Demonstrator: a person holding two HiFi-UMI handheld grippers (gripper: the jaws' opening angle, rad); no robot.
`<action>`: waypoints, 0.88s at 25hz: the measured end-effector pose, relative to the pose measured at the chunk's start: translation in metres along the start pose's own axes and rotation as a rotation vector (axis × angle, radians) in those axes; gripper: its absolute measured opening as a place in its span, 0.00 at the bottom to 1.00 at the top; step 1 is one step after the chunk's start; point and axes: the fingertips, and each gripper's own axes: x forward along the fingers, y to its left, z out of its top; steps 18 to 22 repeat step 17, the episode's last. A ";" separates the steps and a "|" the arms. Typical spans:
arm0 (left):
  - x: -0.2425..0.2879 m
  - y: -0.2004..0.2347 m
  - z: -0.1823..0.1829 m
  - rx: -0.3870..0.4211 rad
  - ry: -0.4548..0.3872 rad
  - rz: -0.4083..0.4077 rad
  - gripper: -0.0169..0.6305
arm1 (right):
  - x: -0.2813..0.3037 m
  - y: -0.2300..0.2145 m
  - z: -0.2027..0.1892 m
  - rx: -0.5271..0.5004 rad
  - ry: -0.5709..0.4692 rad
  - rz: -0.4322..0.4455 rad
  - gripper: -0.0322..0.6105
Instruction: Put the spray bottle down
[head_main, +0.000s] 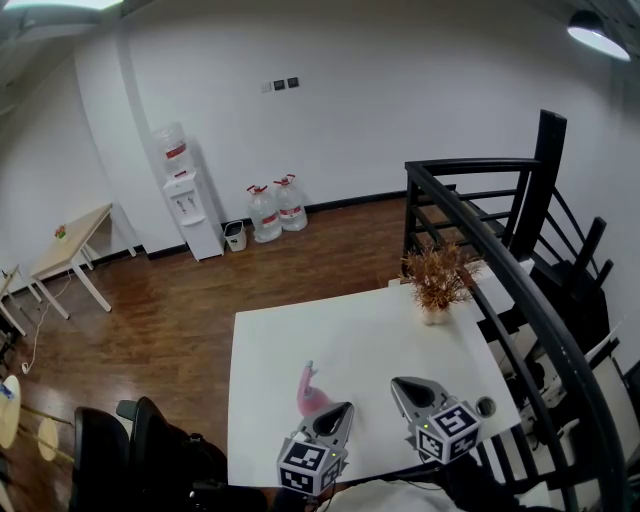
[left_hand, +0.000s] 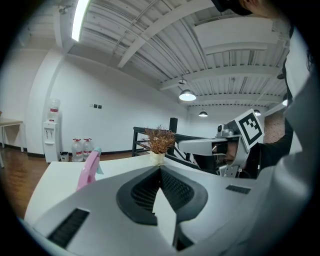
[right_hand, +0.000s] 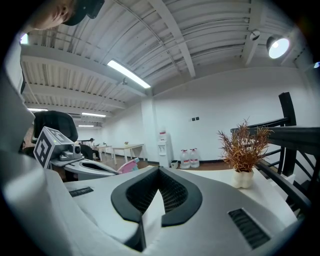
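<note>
Left gripper (left_hand: 160, 169) and right gripper (right_hand: 159, 171), smooth grey shells with ribbed black pads, are both closed tight on nothing and hover low over the near edge of the matte white rectangular desk (head_main: 350, 330), so the put-down looks finished. Toward one o'clock on the desk, a small white pot of dry, spiky brown plant (head_main: 437, 285) sits clear of the work. Smallest, the glossy pink plastic spray bottle (head_main: 311, 392) with its curved trigger neck stands free on the desk, just beside the left gripper at its eleven o'clock.
</note>
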 end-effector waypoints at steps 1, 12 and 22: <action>0.000 0.000 0.000 -0.002 0.001 -0.002 0.02 | 0.000 0.000 0.000 0.001 0.002 -0.001 0.00; -0.001 -0.001 -0.002 -0.009 0.002 -0.006 0.02 | 0.000 0.000 -0.002 0.004 0.006 -0.004 0.00; 0.000 0.000 -0.002 0.004 -0.005 0.001 0.02 | 0.000 0.000 -0.001 0.001 0.007 -0.003 0.00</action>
